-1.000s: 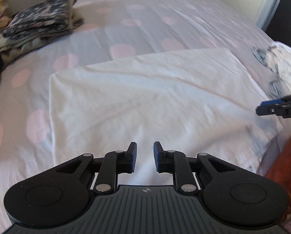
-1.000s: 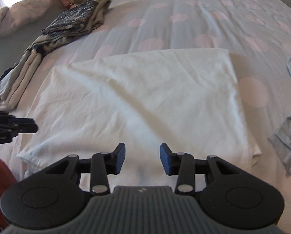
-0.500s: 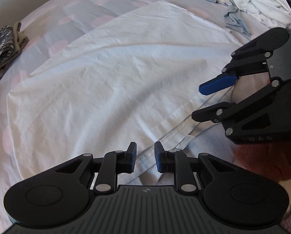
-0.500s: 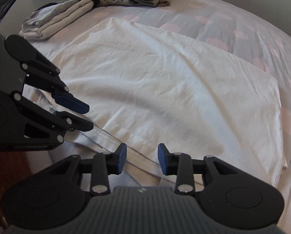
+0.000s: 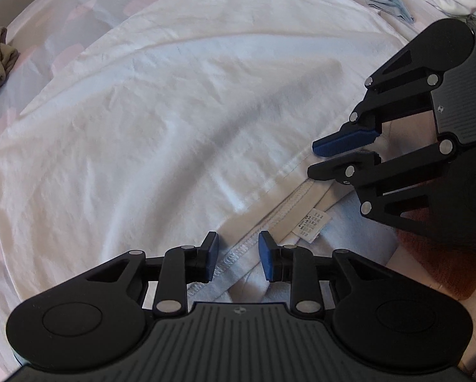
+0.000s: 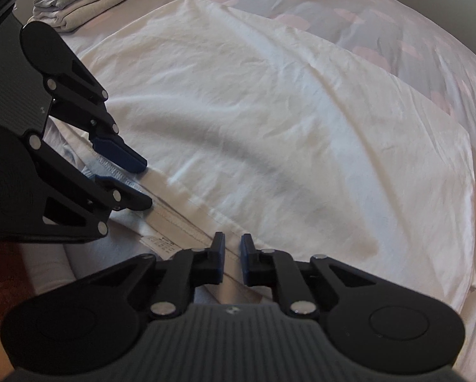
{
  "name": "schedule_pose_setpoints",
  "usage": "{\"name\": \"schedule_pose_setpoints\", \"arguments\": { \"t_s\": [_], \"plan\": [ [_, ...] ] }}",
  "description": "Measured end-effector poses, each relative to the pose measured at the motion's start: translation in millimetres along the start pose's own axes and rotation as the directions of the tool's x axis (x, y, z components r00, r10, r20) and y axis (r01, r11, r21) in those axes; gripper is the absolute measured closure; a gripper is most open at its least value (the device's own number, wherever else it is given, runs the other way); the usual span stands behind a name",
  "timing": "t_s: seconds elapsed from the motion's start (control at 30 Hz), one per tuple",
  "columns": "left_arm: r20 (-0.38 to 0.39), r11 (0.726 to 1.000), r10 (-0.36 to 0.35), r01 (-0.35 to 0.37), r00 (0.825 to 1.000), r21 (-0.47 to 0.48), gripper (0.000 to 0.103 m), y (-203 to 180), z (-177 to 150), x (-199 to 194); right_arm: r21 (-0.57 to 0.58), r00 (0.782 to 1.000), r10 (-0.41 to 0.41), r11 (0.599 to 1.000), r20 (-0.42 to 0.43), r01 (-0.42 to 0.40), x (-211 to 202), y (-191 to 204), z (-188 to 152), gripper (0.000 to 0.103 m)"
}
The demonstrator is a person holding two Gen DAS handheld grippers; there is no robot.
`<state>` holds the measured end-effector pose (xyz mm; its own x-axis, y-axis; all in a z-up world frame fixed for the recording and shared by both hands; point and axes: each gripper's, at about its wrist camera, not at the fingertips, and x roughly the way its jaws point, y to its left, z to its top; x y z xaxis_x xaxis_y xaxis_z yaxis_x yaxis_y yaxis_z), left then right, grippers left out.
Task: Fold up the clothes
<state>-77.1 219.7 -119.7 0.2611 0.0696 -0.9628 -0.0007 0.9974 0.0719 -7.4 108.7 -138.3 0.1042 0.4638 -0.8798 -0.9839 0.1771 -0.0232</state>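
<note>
Two spread-jawed tools, my left gripper (image 5: 238, 256) and right gripper (image 6: 232, 259), straddle the stitched near hem (image 5: 297, 199) of the white cloth (image 5: 174, 111) lying flat on the bed (image 6: 381, 31); I judge it light and limp, best pinched along that hem.

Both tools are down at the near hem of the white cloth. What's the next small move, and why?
Probably close both tools. The left tool and right tool are open, each straddling the stitched hem of the white cloth, so pinching should secure the edge for folding.
</note>
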Motion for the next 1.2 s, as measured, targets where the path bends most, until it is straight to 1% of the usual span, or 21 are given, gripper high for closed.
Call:
{"name": "schedule_pose_setpoints", "arguments": {
  "t_s": [0.03,0.07,0.17,0.33,0.4,0.5,0.57,0.6,0.63,0.67,0.7,0.73,0.77,0.87,0.9,1.03,1.1,1.13,1.2],
  "plan": [
    [0.003,1.000,0.001,-0.001,1.000,-0.012,0.088,2,0,0,0.000,1.000,-0.002,1.000,0.003,0.002,0,0,0,0.101],
    [0.004,1.000,0.003,-0.003,1.000,-0.022,0.094,3,0,0,-0.001,1.000,-0.004,1.000,0.006,0.004,0,1,-1,0.101],
    [0.018,0.999,-0.006,0.007,1.000,-0.046,0.101,7,-1,-3,-0.001,1.000,-0.010,1.000,0.029,0.010,-3,1,-3,0.103],
    [0.085,0.997,0.004,0.002,0.996,-0.073,0.103,10,-4,-18,0.014,0.997,0.000,1.000,0.071,-0.001,-15,-1,-9,0.103],
    [0.087,0.997,-0.015,0.022,0.996,-0.073,0.103,10,-6,-22,0.005,0.998,0.008,1.000,0.069,-0.009,-18,1,-12,0.103],
    [0.065,0.999,-0.026,0.029,0.998,-0.043,0.103,4,-8,-21,-0.013,0.998,0.007,1.000,0.064,-0.007,-20,4,-15,0.103],
    [0.077,0.996,-0.050,0.055,0.996,-0.068,0.103,9,-10,-23,-0.032,0.996,-0.010,0.999,0.084,0.013,-21,7,-15,0.103],
    [0.085,0.994,-0.062,0.070,0.994,-0.083,0.103,12,-11,-25,-0.047,0.995,-0.019,0.999,0.096,0.024,-22,9,-15,0.096],
    [0.093,0.992,-0.075,0.084,0.993,-0.097,0.103,15,-12,-26,-0.064,0.995,-0.008,0.998,0.104,0.015,-23,12,-15,0.088],
    [0.101,0.989,-0.087,0.098,0.991,-0.111,0.103,18,-13,-27,-0.081,0.994,0.004,0.997,0.110,0.005,-24,14,-15,0.074],
    [0.109,0.986,-0.099,0.113,0.989,-0.126,0.103,21,-14,-28,-0.096,0.992,0.007,0.995,0.128,0.005,-26,16,-15,0.058],
    [0.118,0.982,-0.111,0.128,0.987,-0.140,0.103,24,-15,-29,-0.112,0.989,-0.002,0.994,0.146,0.018,-28,19,-15,0.056],
    [0.127,0.978,-0.123,0.142,0.984,-0.153,0.103,27,-16,-30,-0.119,0.989,-0.014,0.992,0.147,0.032,-26,20,-14,0.056],
    [0.154,0.963,-0.158,0.186,0.975,-0.194,0.103,35,-19,-34,-0.134,0.989,-0.045,0.989,0.144,0.064,-20,23,-10,0.059],
    [0.158,0.961,-0.162,0.192,0.974,-0.200,0.103,36,-20,-35,-0.136,0.988,-0.058,0.988,0.142,0.078,-18,23,-9,0.060],
    [0.160,0.957,-0.169,0.200,0.973,-0.210,0.103,38,-18,-34,-0.156,0.991,-0.072,0.984,0.115,0.090,-12,25,-8,0.065],
    [0.158,0.955,-0.175,0.206,0.972,-0.215,0.103,40,-19,-33,-0.147,0.988,-0.088,0.983,0.123,0.106,-13,24,-10,0.084],
    [0.157,0.954,-0.178,0.209,0.972,-0.217,0.103,40,-19,-33,-0.138,0.987,-0.094,0.984,0.127,0.112,-13,23,-10,0.101],
    [0.138,0.959,-0.172,0.198,0.975,-0.205,0.103,39,-19,-31,-0.128,0.987,-0.093,0.986,0.128,0.109,-14,21,-11,0.101]
  ]
}}
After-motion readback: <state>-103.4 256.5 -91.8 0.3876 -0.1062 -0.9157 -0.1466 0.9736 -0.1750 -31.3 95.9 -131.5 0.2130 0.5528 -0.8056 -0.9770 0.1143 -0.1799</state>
